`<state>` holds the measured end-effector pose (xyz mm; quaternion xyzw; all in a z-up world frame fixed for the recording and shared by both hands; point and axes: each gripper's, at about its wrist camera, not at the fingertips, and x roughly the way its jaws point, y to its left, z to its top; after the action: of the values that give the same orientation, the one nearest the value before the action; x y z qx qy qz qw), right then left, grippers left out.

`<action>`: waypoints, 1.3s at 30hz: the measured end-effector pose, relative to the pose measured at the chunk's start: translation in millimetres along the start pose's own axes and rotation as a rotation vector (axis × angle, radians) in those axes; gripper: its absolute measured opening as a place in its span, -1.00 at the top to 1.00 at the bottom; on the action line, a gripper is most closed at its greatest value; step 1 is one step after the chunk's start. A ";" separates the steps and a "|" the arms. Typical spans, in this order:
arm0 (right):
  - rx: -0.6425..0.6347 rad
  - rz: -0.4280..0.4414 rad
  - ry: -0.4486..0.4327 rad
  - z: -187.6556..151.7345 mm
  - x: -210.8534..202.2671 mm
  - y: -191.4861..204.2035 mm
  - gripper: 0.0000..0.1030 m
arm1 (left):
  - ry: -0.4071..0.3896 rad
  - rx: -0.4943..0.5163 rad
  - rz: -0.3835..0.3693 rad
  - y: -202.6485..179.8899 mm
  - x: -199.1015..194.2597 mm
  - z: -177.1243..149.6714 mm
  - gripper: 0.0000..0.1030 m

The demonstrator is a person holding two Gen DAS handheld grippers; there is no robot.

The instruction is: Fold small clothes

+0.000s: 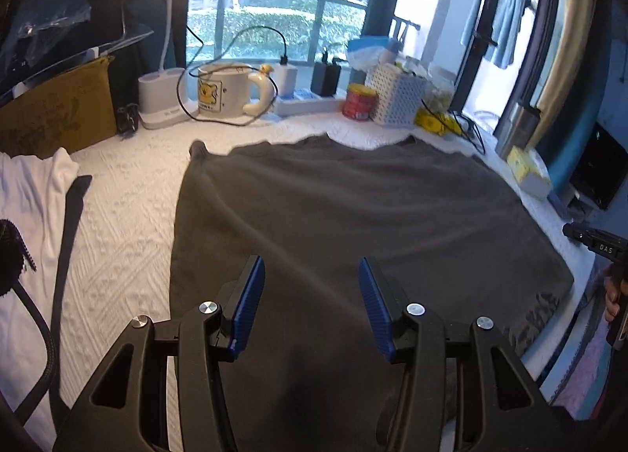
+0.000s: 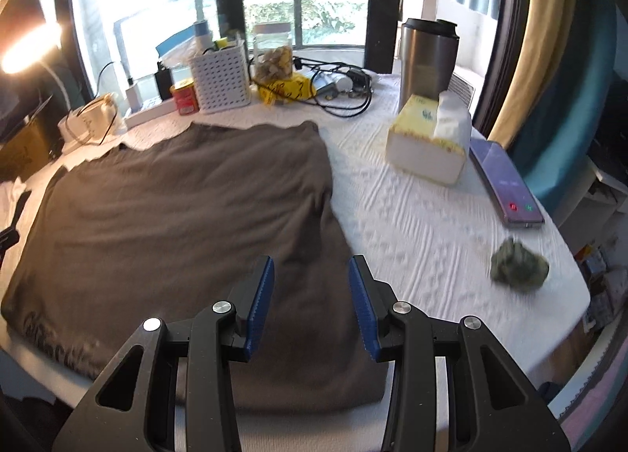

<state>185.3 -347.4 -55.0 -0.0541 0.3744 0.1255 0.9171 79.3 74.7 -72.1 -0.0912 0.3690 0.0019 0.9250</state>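
Note:
A dark grey garment (image 1: 345, 208) lies spread flat on the white textured table cover (image 1: 125, 240); it also shows in the right wrist view (image 2: 172, 216). My left gripper (image 1: 311, 304) is open and empty above the garment's near left part. My right gripper (image 2: 310, 306) is open and empty above the garment's near right edge. The right gripper's body (image 1: 596, 246) shows at the far right of the left wrist view. A white garment (image 1: 27, 193) lies at the left.
Along the far edge stand a mug (image 1: 225, 88), a red can (image 1: 360, 101), a white perforated basket (image 2: 220, 77), a jar (image 2: 273, 53), cables (image 2: 345, 86) and a steel tumbler (image 2: 428, 59). A tissue box (image 2: 428, 145), a phone (image 2: 506, 185) and a green ball (image 2: 518, 263) lie at the right.

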 end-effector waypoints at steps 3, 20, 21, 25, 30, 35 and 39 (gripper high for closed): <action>-0.002 0.000 0.012 -14.8 -4.6 -1.7 0.18 | 0.008 0.024 -0.002 -6.9 -3.3 -5.7 0.04; 0.121 0.119 0.093 -69.4 -10.3 -15.7 -0.18 | 0.003 0.066 -0.012 -32.2 -11.6 -13.5 0.04; 0.129 0.121 0.094 -71.0 -9.8 -17.5 -0.18 | 0.001 0.062 -0.007 -30.1 -11.8 -12.5 0.04; 0.172 0.140 0.103 -71.0 -6.3 -23.6 -0.18 | -0.003 0.041 0.004 -21.1 -11.7 -11.0 0.04; 0.195 0.161 0.108 -67.1 -1.0 -17.7 -0.45 | 0.003 -0.004 0.014 -5.8 -8.7 -12.4 0.04; 0.237 0.155 0.076 -55.9 9.9 -10.8 -0.62 | 0.006 -0.032 0.021 8.0 -6.6 -10.9 0.04; 0.248 0.189 0.061 -43.6 22.6 -2.3 -0.62 | -0.003 -0.038 0.021 18.3 -8.5 -10.3 0.04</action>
<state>172.1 -353.7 -101.9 0.0913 0.4183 0.1621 0.8890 64.8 91.5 -76.6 -0.1050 0.3685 0.0189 0.9235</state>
